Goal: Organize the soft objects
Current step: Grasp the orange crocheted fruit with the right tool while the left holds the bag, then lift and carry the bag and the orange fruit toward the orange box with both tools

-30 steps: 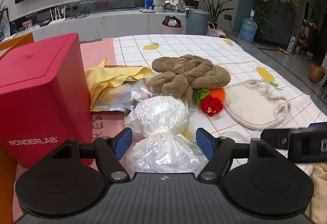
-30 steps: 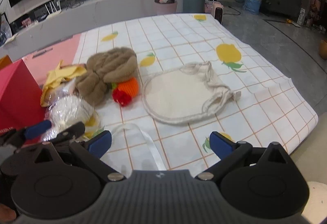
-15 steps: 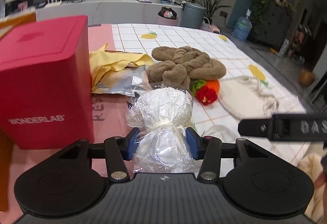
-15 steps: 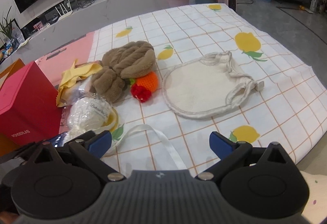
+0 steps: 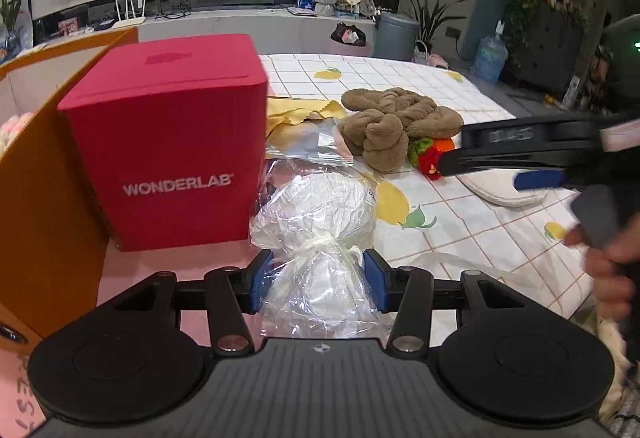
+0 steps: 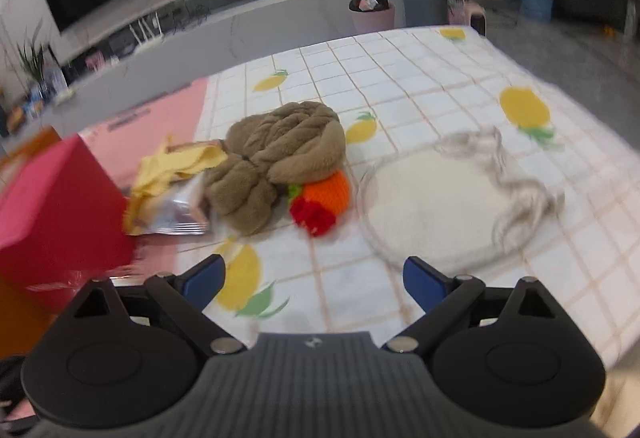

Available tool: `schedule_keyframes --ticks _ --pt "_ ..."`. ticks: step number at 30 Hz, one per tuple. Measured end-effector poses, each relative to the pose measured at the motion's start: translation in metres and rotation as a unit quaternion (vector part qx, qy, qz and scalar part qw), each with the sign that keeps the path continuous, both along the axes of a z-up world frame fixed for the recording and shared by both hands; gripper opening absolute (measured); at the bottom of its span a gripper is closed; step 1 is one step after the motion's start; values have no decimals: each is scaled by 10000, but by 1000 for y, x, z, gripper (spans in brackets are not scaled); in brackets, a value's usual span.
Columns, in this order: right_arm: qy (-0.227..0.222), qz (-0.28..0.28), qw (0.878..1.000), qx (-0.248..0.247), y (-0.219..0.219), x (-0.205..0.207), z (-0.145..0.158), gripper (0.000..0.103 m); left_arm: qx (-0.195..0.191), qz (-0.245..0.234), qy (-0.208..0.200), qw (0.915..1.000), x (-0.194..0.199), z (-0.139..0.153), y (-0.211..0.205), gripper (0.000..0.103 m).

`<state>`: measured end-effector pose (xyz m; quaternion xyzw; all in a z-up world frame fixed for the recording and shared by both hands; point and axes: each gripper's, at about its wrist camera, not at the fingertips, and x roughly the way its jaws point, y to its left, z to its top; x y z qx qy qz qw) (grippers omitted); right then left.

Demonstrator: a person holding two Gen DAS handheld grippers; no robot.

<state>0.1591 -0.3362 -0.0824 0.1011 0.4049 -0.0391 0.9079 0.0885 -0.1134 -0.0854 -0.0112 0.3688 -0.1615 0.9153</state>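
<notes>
My left gripper [image 5: 318, 278] is shut on the tied neck of a clear plastic bag [image 5: 316, 210] holding something soft and white, lifted beside the red WONDERLAB box [image 5: 168, 142]. My right gripper [image 6: 314, 276] is open and empty above the tablecloth, facing a brown plush towel [image 6: 280, 158], a knitted orange and red toy [image 6: 324, 200] and a cream cloth bag [image 6: 436, 206]. The right gripper also shows in the left wrist view [image 5: 540, 180], to the right over the cream bag. The towel [image 5: 396, 122] lies behind the plastic bag.
A yellow cloth [image 6: 176, 166] and a silver foil pouch [image 6: 176, 214] lie by the red box [image 6: 60, 210]. An orange box wall [image 5: 44, 198] stands at the left. The lemon-print tablecloth [image 6: 440, 90] ends at the right edge. A white ribbon [image 5: 460, 264] lies near.
My left gripper has closed on the plastic bag's neck and moved it left toward the red box. My right gripper has moved forward and left over the tablecloth, still open.
</notes>
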Motion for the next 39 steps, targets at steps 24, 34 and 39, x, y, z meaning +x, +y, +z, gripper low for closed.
schedule_keyframes --ticks 24,34,39 --pt "61 1095 9876 -1127 13 69 -37 47 -132 -167 -211 9996 -4 -8 12 56" --pt "497 1091 9889 -873 9 49 -27 46 39 -224 -304 9993 -7 -7 8 53" --pt "1049 547 9923 -370 -3 36 -22 47 163 -221 -381 9989 -13 -3 3 52"
